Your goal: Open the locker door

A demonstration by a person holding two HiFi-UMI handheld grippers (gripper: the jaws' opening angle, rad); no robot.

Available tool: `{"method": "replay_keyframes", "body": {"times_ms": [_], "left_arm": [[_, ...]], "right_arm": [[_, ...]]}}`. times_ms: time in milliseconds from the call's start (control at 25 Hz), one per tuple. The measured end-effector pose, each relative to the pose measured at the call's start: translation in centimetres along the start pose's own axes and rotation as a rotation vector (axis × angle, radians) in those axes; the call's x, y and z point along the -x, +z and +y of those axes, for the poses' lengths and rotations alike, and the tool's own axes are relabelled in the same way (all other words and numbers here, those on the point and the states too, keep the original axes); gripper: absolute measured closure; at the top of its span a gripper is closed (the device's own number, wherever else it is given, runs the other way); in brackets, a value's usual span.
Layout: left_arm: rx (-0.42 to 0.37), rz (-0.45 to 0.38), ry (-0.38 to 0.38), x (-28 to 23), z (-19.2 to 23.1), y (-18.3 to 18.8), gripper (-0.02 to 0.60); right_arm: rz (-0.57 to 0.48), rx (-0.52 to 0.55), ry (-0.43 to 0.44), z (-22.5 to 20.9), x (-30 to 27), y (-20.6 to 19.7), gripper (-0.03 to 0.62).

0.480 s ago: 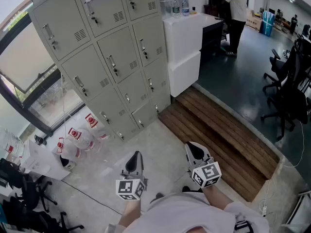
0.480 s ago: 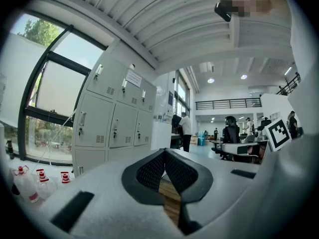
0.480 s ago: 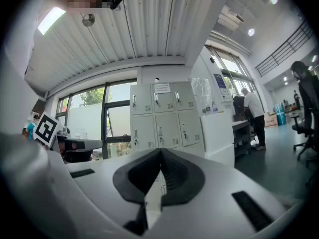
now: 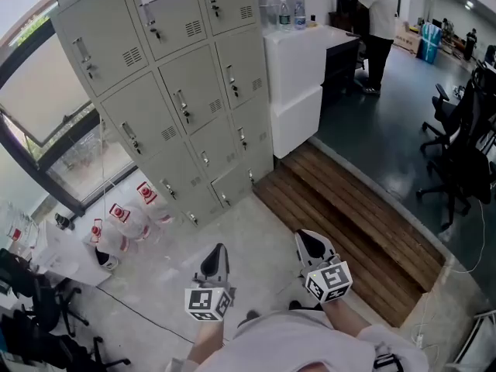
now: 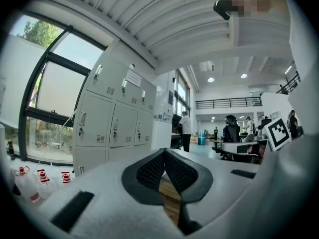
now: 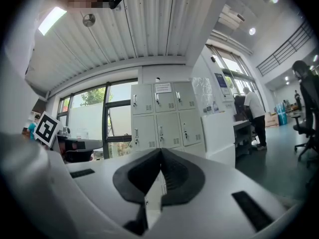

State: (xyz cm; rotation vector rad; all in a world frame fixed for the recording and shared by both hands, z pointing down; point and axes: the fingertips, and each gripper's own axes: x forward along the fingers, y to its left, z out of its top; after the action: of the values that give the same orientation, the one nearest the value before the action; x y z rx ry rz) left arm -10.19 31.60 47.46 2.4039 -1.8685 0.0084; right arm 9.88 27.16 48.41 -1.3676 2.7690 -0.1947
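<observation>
The left gripper (image 4: 217, 256) and right gripper (image 4: 308, 242) are both closed and empty in the head view. They are held level, well apart from the lockers (image 4: 194, 84) ahead to the left.

In the left gripper view, the doors face the person. Their long side is upright, with handles (image 5: 82, 119) near the left edge.

In the right gripper view, I judge that the closed jaws may knock a small handle and slip off, so they must open first.
</observation>
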Motion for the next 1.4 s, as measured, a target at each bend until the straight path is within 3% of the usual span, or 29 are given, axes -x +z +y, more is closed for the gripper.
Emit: {"method": "replay_keyframes", "body": {"times_ms": [400, 1040, 1400], "left_arm": [[-0.008, 0.012, 0.011, -1.3, -1.4, -0.2, 0.578], [-0.033, 0.007, 0.052, -6.4, -6.0, -0.4, 0.578], [-0.027, 0.004, 0.025, -11.9, -3.2, -0.6, 0.578]], "right_arm": [[-0.015, -0.019, 0.012, -2.0, 0.3, 0.0, 0.582], [0.002, -0.06, 0.048, -9.2, -0.5, -0.7, 0.582], [0.0, -0.066, 0.016, -11.7, -5.0, -0.9, 0.582]]}}
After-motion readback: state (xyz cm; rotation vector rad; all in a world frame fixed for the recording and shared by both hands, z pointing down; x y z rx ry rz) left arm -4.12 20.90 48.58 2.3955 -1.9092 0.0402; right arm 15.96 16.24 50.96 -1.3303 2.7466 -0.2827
